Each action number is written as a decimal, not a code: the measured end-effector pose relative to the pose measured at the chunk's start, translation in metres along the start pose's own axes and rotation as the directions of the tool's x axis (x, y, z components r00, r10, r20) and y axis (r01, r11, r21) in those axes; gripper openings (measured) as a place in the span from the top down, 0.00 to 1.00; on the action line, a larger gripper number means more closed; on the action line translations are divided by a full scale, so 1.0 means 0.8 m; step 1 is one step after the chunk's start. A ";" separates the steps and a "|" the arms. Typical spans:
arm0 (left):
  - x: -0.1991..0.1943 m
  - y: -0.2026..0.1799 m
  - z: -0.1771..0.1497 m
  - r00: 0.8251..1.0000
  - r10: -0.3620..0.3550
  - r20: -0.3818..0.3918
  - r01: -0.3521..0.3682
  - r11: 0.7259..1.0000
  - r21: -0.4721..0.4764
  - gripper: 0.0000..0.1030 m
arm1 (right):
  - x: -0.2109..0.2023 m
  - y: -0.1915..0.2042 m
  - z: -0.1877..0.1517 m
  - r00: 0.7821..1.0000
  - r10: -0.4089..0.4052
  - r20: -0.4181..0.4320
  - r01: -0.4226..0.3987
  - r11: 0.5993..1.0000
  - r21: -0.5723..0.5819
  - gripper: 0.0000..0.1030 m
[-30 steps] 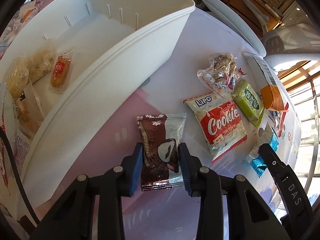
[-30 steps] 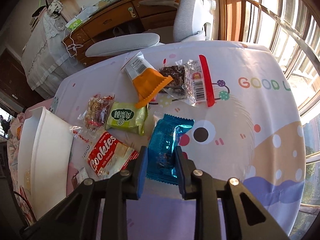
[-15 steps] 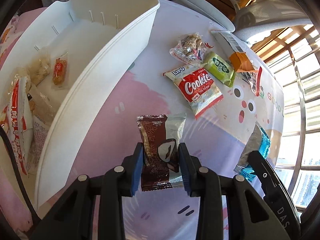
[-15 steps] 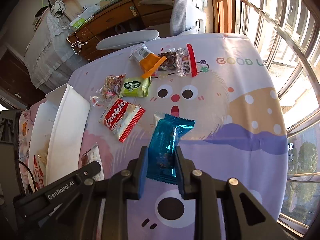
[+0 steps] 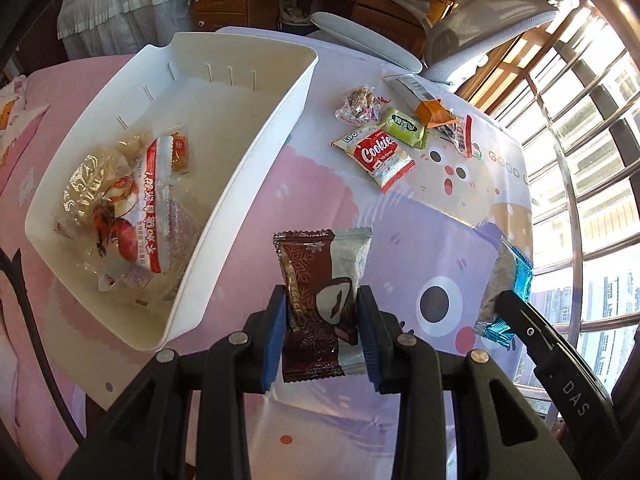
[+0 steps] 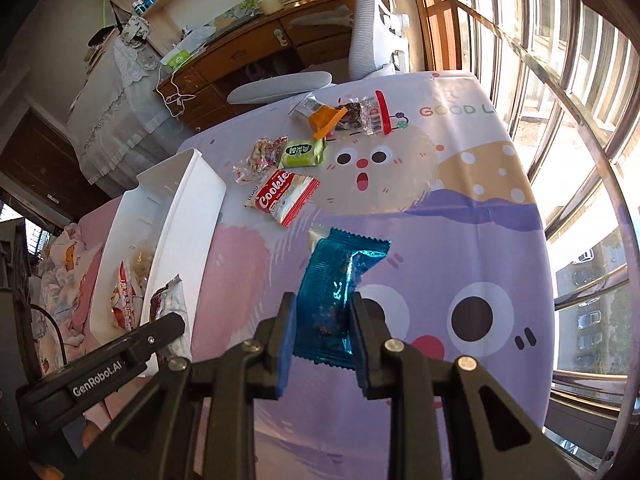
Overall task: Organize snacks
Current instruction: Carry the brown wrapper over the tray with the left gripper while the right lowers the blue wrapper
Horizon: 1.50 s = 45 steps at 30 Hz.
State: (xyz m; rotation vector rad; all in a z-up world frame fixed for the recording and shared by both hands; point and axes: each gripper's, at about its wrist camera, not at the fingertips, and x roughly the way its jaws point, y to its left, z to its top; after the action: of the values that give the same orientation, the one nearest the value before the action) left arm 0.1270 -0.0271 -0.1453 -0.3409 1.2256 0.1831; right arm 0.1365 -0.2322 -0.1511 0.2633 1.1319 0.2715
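Two packets held: one per gripper, both clear of the counter [image 5: 420,240].
Left gripper [image 5: 322,334]: fingers clamped a brown-and-silver foil chocolate packet [image 5: 320,292], lower centre.
Right gripper [image 6: 322,330]: fingers pinched a blue foil snack packet [image 6: 334,286].
Likely destination: white plastic bin [image 5: 248,168], upper left, already holding snacks.

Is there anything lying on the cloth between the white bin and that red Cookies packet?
No. In the left wrist view only bare tablecloth lies between the white bin and the Cookies packet; the right wrist view shows the same bare gap.
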 end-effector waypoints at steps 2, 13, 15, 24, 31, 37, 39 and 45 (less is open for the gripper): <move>-0.013 0.006 -0.007 1.000 -0.015 0.011 0.015 1.000 0.016 0.69 | -0.009 0.004 -0.008 1.000 0.010 0.001 -0.010 1.000 -0.001 0.75; -0.090 0.044 -0.018 0.979 -0.158 0.127 0.140 0.980 0.142 0.69 | -0.039 0.045 -0.038 0.997 0.070 0.021 -0.069 0.996 -0.049 0.75; -0.098 0.052 -0.013 0.974 -0.181 0.139 0.158 0.974 0.166 0.69 | -0.039 0.055 -0.043 0.997 0.080 0.023 -0.079 0.996 -0.049 0.75; -0.128 0.097 0.015 0.952 -0.270 0.142 0.223 0.933 0.283 0.69 | -0.037 0.118 -0.055 0.992 0.109 0.058 -0.106 0.993 -0.049 0.75; -0.140 0.144 0.036 0.941 -0.311 0.129 0.251 0.903 0.348 0.68 | -0.025 0.175 -0.065 0.982 0.165 0.089 -0.162 0.986 -0.041 0.75; -0.139 0.193 0.053 0.935 -0.335 0.115 0.274 0.890 0.365 0.68 | -0.005 0.224 -0.075 0.976 0.194 0.101 -0.191 0.981 -0.045 0.75; -0.137 0.207 0.060 0.935 -0.335 0.115 0.273 0.889 0.369 0.68 | 0.003 0.238 -0.076 0.975 0.198 0.105 -0.194 0.980 -0.046 0.75; -0.124 0.246 0.080 0.939 -0.328 0.102 0.269 0.888 0.372 0.68 | 0.026 0.278 -0.079 0.975 0.192 0.109 -0.188 0.981 -0.050 0.74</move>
State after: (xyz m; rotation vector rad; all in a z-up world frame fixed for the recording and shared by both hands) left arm 0.0882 0.1842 -0.0640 -0.1924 1.0042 -0.2727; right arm 0.0692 -0.0127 -0.1181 0.3490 0.9890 0.4425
